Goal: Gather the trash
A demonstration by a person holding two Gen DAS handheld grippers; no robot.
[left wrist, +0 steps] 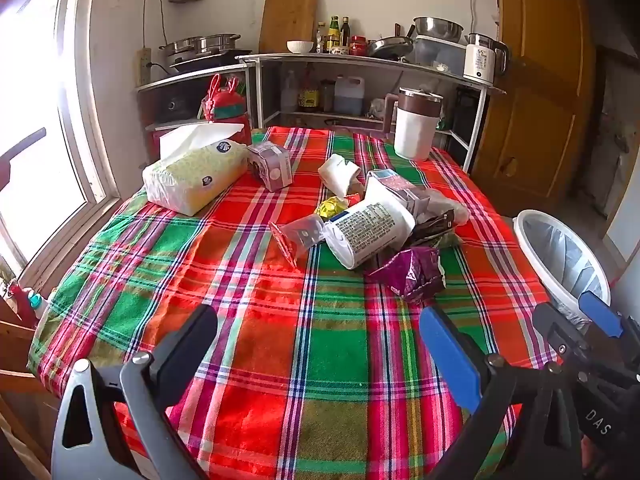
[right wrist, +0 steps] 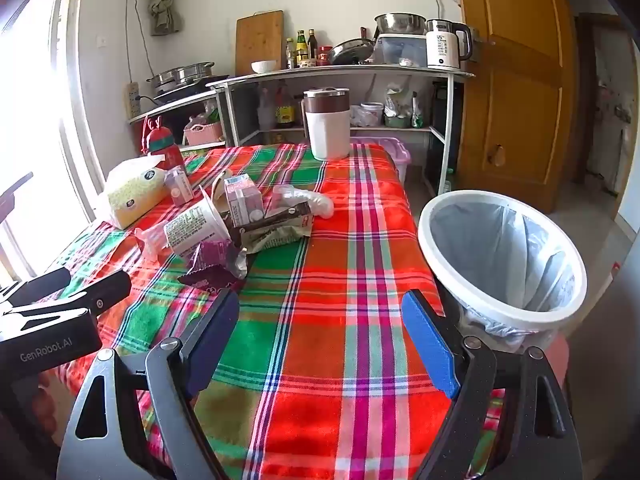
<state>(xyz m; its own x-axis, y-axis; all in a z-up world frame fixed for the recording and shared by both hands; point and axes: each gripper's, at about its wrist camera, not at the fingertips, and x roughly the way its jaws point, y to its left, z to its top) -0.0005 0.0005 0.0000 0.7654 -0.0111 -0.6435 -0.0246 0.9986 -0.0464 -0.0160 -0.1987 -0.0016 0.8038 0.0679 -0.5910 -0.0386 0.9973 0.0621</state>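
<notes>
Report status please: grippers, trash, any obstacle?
Left gripper and right gripper open, empty. Trash pile untouched on table; bin at right edge. Nothing blocking.

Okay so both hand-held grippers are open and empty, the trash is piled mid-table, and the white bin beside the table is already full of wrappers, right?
Not quite: the white bin is empty, showing only its liner in the right wrist view. The rest stands: the trash pile sits mid-table.
</notes>
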